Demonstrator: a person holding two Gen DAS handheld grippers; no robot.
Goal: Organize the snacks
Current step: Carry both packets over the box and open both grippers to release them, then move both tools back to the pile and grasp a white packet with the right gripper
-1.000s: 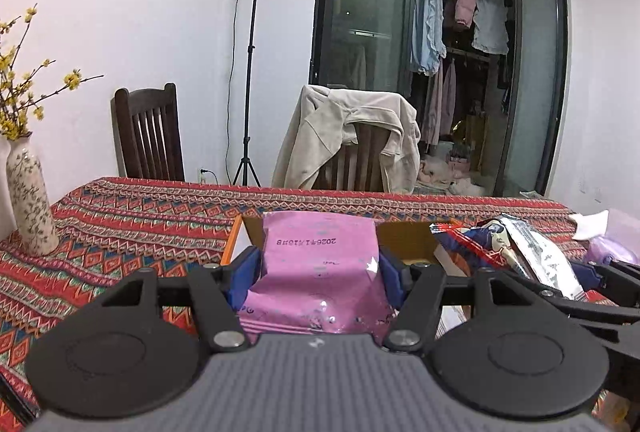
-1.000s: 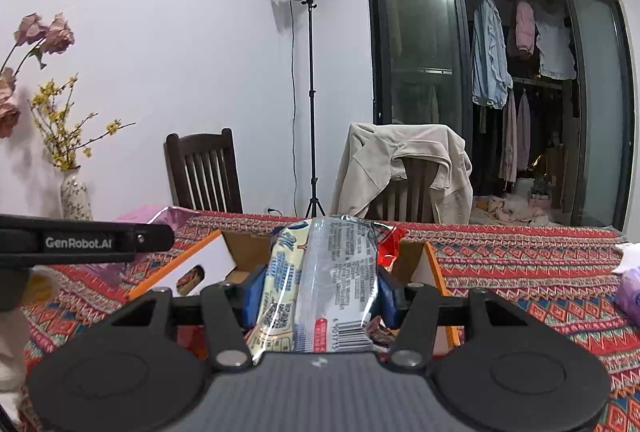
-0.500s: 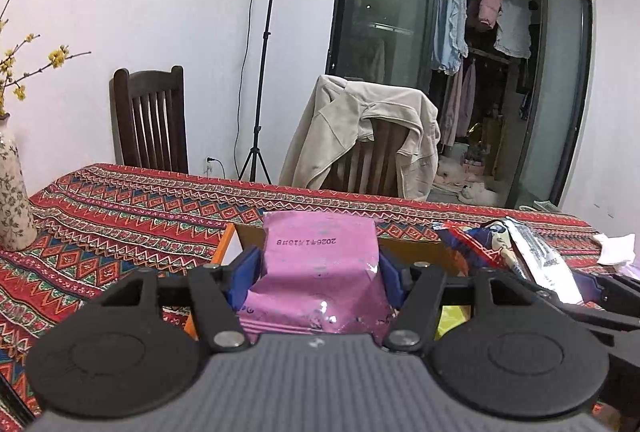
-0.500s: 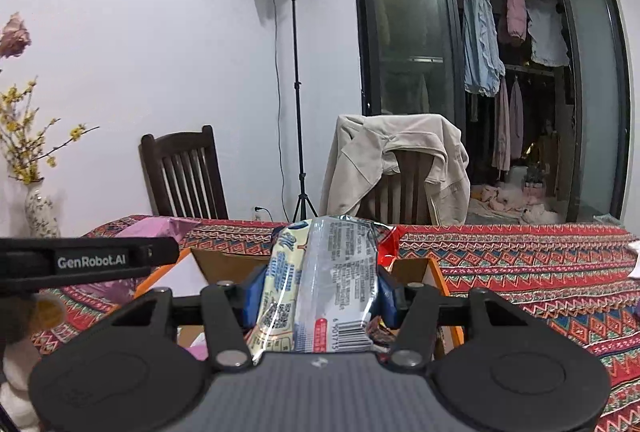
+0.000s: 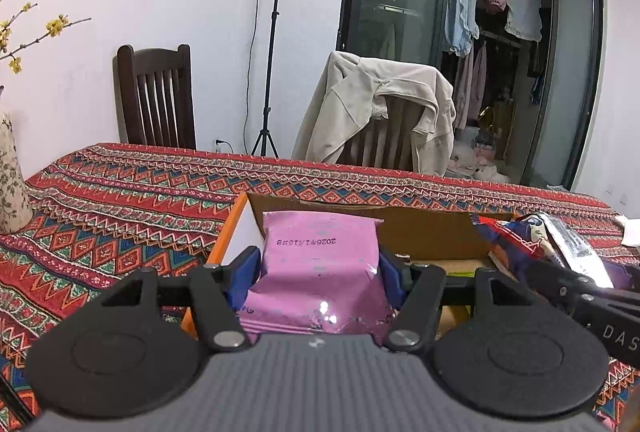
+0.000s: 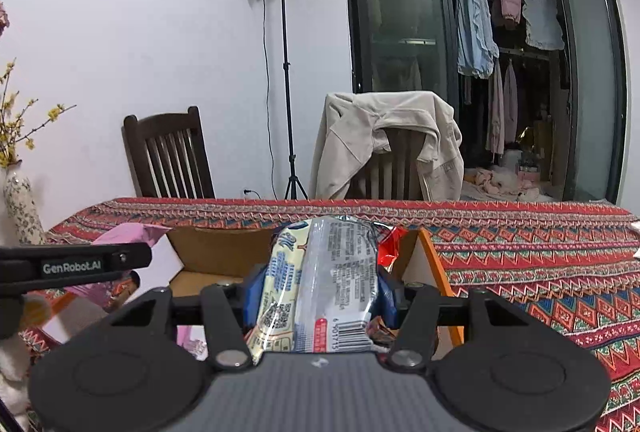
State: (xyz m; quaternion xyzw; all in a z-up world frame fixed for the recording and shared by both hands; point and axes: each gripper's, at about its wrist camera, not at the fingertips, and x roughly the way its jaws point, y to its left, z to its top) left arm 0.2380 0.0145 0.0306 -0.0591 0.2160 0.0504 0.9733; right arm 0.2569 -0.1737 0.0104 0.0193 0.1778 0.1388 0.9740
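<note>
My left gripper (image 5: 318, 274) is shut on a pink snack bag (image 5: 320, 272) and holds it over the left part of an open cardboard box (image 5: 432, 232) with orange edges. My right gripper (image 6: 320, 292) is shut on a clear and yellow snack packet (image 6: 324, 280) with a barcode, held over the same box (image 6: 224, 252) near its right wall. The right gripper and its packet (image 5: 568, 244) show at the right of the left wrist view. The left gripper's arm and the pink bag (image 6: 128, 234) show at the left of the right wrist view.
The box stands on a table with a red patterned cloth (image 5: 132, 216). A flowered vase (image 5: 10, 187) stands at the table's left edge. Two chairs, one draped with a beige jacket (image 6: 384, 135), and a light stand (image 6: 288, 71) are behind the table.
Both grippers have moved forward and lower toward the box while still holding their snacks. The box interior now shows more in both views.
</note>
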